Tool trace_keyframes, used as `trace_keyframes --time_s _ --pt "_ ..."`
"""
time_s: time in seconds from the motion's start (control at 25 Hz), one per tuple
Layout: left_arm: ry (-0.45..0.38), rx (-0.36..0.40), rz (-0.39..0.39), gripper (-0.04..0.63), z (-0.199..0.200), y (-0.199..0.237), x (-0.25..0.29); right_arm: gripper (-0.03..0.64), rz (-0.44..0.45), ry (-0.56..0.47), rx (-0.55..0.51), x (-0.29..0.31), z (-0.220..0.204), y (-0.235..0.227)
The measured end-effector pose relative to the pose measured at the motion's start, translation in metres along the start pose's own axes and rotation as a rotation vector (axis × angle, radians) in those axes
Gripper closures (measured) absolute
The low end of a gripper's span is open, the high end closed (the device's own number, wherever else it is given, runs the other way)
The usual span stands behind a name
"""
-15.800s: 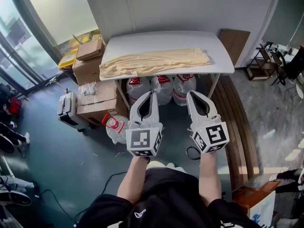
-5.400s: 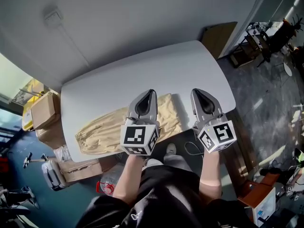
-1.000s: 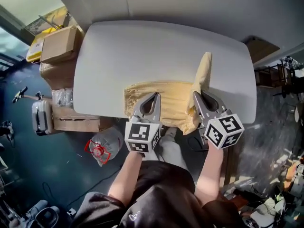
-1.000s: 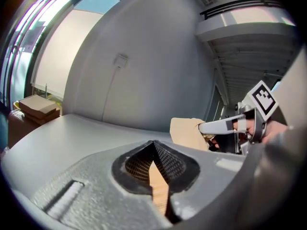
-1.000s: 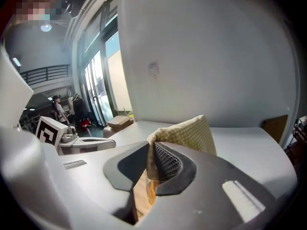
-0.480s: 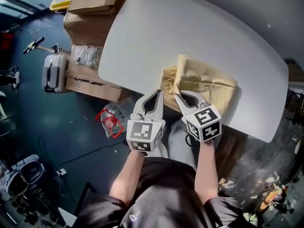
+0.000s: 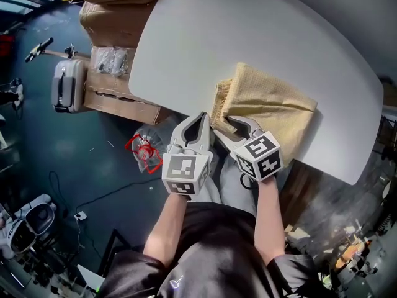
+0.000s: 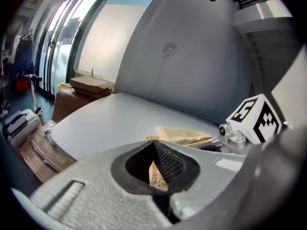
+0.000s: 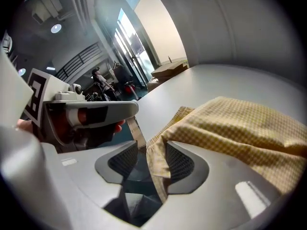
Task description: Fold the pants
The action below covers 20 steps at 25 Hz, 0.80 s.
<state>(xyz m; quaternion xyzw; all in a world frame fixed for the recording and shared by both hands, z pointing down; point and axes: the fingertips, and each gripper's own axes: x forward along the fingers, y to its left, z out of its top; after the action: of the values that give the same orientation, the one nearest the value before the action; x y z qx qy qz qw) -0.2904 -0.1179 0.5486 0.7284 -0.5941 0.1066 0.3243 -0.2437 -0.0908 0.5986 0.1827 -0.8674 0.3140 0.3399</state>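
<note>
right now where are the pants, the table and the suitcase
pants [image 7: 273,104]: head view, middle of the folded cloth
table [image 7: 205,36]: head view, bare top beyond the pants
suitcase [image 7: 65,92]: head view, its grey shell, on the floor at the left

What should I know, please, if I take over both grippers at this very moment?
Left gripper: fingers shut on a strip at the edge of the pants.
Right gripper: fingers have just been opening; a corner of the cloth hangs between them, not pressed.
Pants: a compact folded bundle at the near edge of the table, one side seemingly hanging slightly over it.
Done: the folds look largely made.
Left: release the left grip, draw both grippers clear, probably tidy the overhanging side.
</note>
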Motion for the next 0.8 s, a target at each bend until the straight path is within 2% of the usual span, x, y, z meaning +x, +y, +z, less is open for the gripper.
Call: trace_keyframes --time_s 0.12,0.24,0.36,0.52,0.64,0.8 --pt "-0.037 0.019 -0.041 0.592 0.01 -0.009 0.002 0.428 0.014 -0.095 0.039 -0.014 0.017 0.003" --pt "-0.075 0.031 -0.072 0.592 0.033 -0.023 -0.002 0.442 0.007 -0.238 0.054 -0.051 0.058 0.004" --pt "-0.108 0.065 -0.116 0.592 0.063 -0.048 -0.008 0.444 -0.1 -0.38 0.002 -0.11 0.102 -0.003" --pt "-0.228 0.123 -0.192 0.591 0.12 -0.089 -0.015 0.45 -0.209 -0.624 -0.044 -0.197 0.152 -0.004" --pt "-0.306 0.167 -0.254 0.591 0.159 -0.126 -0.024 0.471 -0.306 -0.765 -0.094 -0.26 0.173 -0.003" --pt "-0.426 0.249 -0.357 0.591 0.219 -0.184 -0.03 0.524 -0.485 -0.995 -0.157 -0.352 0.193 -0.009"
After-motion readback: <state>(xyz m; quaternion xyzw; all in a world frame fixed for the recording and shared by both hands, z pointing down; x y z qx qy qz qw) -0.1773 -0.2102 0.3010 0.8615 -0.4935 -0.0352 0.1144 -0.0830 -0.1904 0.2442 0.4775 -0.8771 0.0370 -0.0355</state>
